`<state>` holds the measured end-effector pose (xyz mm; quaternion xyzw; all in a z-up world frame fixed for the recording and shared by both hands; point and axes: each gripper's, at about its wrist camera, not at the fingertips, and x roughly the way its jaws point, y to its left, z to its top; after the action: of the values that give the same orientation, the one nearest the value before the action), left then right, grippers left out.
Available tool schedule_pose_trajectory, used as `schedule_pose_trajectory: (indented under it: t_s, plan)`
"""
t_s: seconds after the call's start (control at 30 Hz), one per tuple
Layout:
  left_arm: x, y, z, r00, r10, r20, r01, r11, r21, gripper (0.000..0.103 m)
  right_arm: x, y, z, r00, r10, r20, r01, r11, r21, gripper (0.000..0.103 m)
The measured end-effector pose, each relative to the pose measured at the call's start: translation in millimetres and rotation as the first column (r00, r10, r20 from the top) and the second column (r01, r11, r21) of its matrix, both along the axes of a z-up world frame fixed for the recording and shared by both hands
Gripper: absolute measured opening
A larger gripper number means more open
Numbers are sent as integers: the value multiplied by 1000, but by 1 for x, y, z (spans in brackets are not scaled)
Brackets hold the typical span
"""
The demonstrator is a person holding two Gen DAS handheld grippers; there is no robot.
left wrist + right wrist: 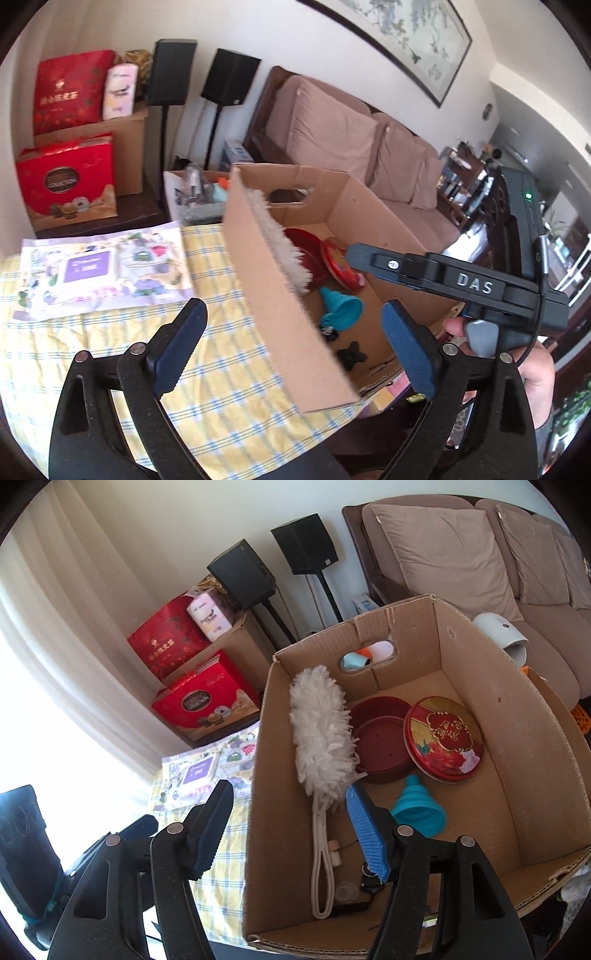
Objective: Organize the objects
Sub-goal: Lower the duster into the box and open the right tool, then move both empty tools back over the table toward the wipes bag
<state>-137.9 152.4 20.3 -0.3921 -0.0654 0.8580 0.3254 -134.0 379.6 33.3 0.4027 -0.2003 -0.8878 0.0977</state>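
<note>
With both my left gripper and right gripper spread empty, I judge the wipes pack at frame left goes next into the cardboard box.

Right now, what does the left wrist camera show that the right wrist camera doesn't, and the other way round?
Only the left wrist view shows the framed painting on the wall and the right gripper, held over the open cardboard box.

Only the right wrist view shows the white duster's looped handle and the white device on the sofa.

Both show the fluffy white duster, round red tin, teal funnel and yellow checked cloth.
</note>
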Motion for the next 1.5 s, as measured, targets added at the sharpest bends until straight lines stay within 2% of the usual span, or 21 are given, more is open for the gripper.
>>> schedule_pose_trajectory:
  t_s: [0.13,0.3,0.57,0.83,1.2,1.27,1.33,1.37,1.5]
  plan:
    - [-5,-19,-1,999,42,9,-42,999,-14,101,-1,-15,2,1000,29,-3,-29,1000,9,75]
    - [-10,-44,-4,996,84,19,-83,996,-32,103,-3,-37,5,997,71,-18,-70,997,35,81]
    - [-17,-91,-7,986,163,26,-162,986,-44,103,-7,-75,9,990,141,-27,-139,988,67,81]
    - [-30,-152,-16,959,280,40,-277,959,-66,103,-20,-119,2,977,213,-19,-211,974,83,81]
    - [-46,-214,-31,927,371,63,-365,927,-91,103,-45,-168,-15,965,260,18,-261,960,105,81]
    - [-50,-223,-34,921,382,71,-376,922,-90,103,-49,-175,-19,963,267,27,-269,957,112,84]
    - [-53,-231,-37,915,397,77,-390,916,-89,103,-52,-182,-22,960,277,37,-279,954,111,98]
    - [-55,-235,-39,910,406,81,-399,913,-89,103,-55,-186,-24,959,281,41,-283,952,113,101]
    - [-64,-248,-47,898,428,103,-421,903,-90,103,-62,-199,-28,958,282,43,-285,946,154,103]
